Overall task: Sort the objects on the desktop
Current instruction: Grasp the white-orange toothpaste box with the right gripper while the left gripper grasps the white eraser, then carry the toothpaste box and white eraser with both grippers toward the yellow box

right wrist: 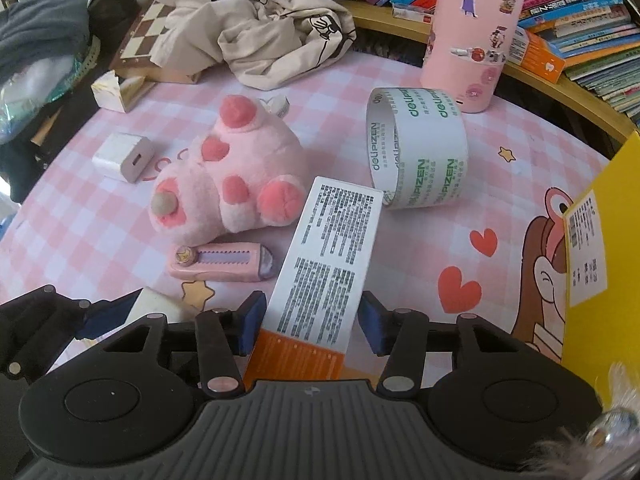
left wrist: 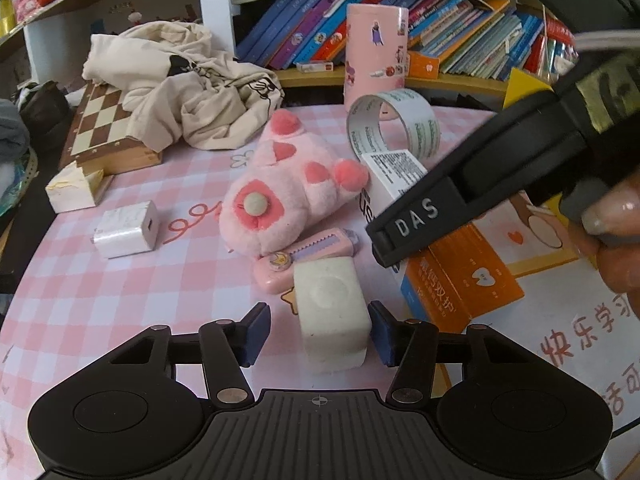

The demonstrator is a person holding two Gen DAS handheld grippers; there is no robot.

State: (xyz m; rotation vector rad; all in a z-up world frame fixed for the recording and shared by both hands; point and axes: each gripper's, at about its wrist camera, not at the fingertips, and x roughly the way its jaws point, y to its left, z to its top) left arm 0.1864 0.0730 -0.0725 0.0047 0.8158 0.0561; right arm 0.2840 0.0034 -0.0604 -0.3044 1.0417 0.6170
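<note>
left tool (left wrist: 319,334): black ribbed body, blue pads, silver screws | right tool (right wrist: 311,322): same build, "DAS" in white letters on its finger | hand (left wrist: 612,236): pale polished nails

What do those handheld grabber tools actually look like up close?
Each is matte black plastic. The left gripper and right gripper have a ribbed grey top plate, round side discs, silver rivets and dark blue finger pads. White letters "DAS" mark the right one's side. The hand has polished nails.

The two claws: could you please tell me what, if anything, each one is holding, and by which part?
Neither grips yet. The left claw straddles the white block, one pad apart. The right claw straddles the white-and-orange box near its orange end, pads apart.
</note>
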